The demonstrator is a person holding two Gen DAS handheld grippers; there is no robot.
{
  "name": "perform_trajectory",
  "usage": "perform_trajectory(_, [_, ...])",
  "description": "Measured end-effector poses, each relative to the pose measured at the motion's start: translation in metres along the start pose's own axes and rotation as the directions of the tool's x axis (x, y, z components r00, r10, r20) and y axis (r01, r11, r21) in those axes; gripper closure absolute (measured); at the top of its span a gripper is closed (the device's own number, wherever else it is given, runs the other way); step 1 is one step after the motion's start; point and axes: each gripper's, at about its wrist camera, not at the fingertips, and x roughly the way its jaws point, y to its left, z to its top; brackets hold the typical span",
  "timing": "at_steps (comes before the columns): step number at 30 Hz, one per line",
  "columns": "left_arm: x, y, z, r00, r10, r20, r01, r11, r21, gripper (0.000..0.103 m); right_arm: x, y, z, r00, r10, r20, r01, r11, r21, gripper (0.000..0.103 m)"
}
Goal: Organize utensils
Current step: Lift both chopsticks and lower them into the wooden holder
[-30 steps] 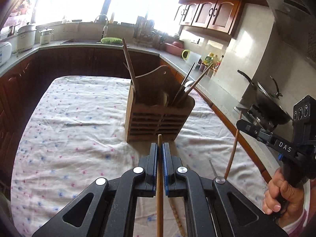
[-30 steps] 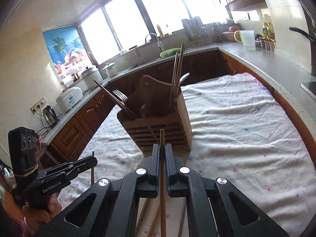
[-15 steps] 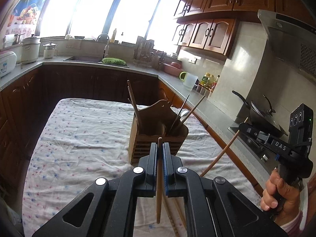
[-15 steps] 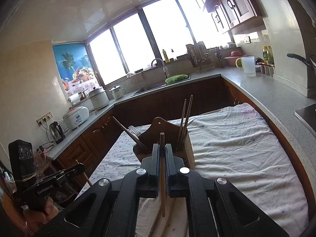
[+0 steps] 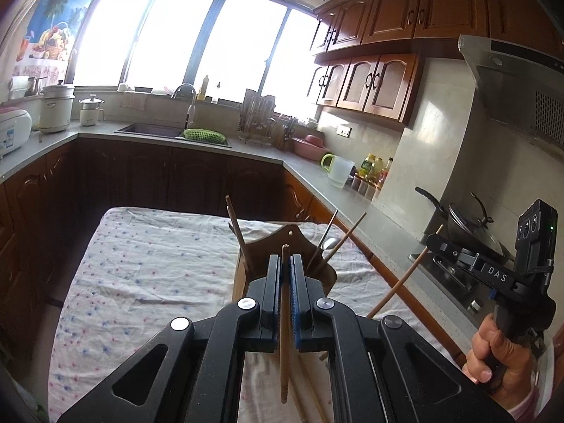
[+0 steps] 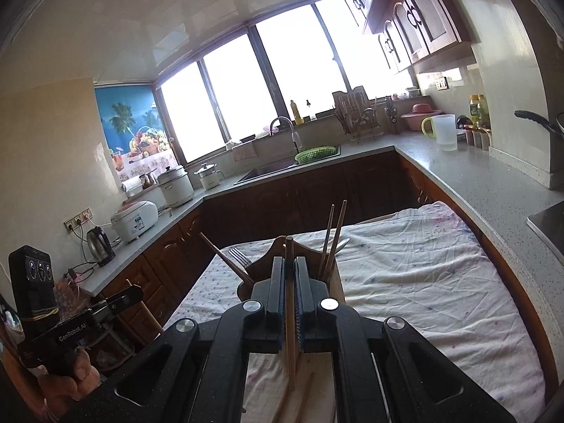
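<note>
**Both grippers hold a chopstick above the table**

The left gripper point(image 5: 285, 264) has its jaws clamped narrow on a wooden chopstick point(image 5: 284, 338), held upright. Beyond it, the wooden utensil holder point(image 5: 282, 246) stands on the cloth-covered table point(image 5: 148, 264), with chopsticks and a fork point(image 6: 239, 255) inside. At right, the right gripper point(image 6: 289, 268) pinches a second chopstick point(image 6: 290, 317).

Matt wooden chopstick point(image 5: 284, 335) and holder point(image 6: 335, 278), creased cotton-like tablecloth point(image 5: 148, 268) (speckled), glossy countertop point(image 6: 493, 179).

Cloth-covered table point(image 5: 148, 264) with wooden utensil holder point(image 6: 336, 280) and loose chopsticks point(image 6: 303, 400)
</note>
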Motion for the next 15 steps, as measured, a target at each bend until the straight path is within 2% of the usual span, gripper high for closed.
perform_trajectory(10, [0.018,-0.002,0.048,0.990,0.023,0.137,-0.025,1.000,0.011,0.100,0.013,-0.006,0.055,0.992,-0.024,0.127,0.022,1.000,0.018,0.098])
perform_trajectory(15, [0.042,0.001,0.065,0.978,0.071,0.197,-0.071,0.997,-0.005,0.100,0.032,-0.007,0.075,0.987,-0.049,0.150,0.049,0.999,0.004,0.098])
